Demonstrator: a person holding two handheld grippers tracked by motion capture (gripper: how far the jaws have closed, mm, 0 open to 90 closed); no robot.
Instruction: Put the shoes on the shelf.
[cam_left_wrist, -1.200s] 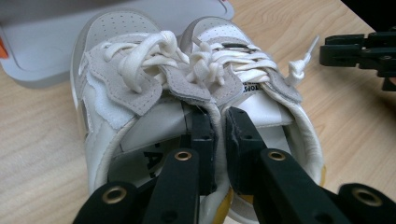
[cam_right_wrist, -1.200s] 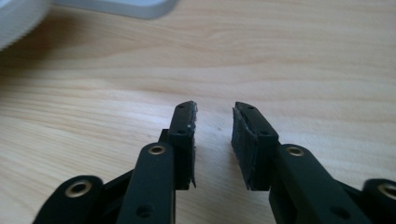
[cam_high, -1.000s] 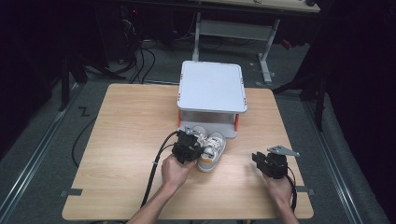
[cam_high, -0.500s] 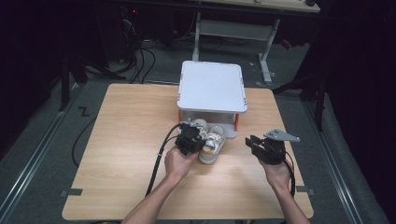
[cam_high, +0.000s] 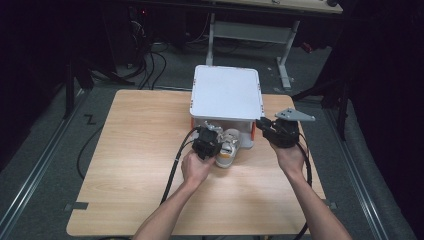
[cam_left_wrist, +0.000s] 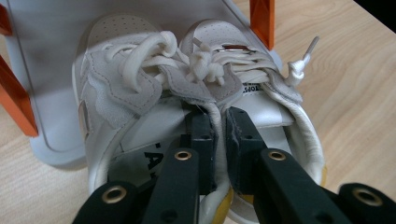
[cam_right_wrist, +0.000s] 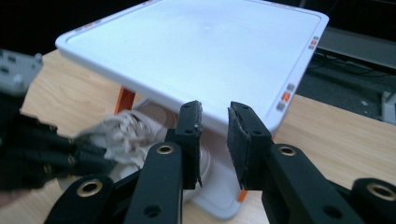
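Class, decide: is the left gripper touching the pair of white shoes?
Touching. The left gripper view shows the left gripper pinching the inner sides of the white shoes together.

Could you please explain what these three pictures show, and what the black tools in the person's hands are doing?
A person at a wooden table holds a two-jaw gripper in each hand. One picture looks down from above; the other two come from cameras riding on each gripper. The left gripper is shut on the adjoining inner collars of a pair of white sneakers, whose toes lie under a white two-tier rack with orange posts. The right gripper holds nothing; its jaws, just closing, stand slightly apart near the rack's top corner.
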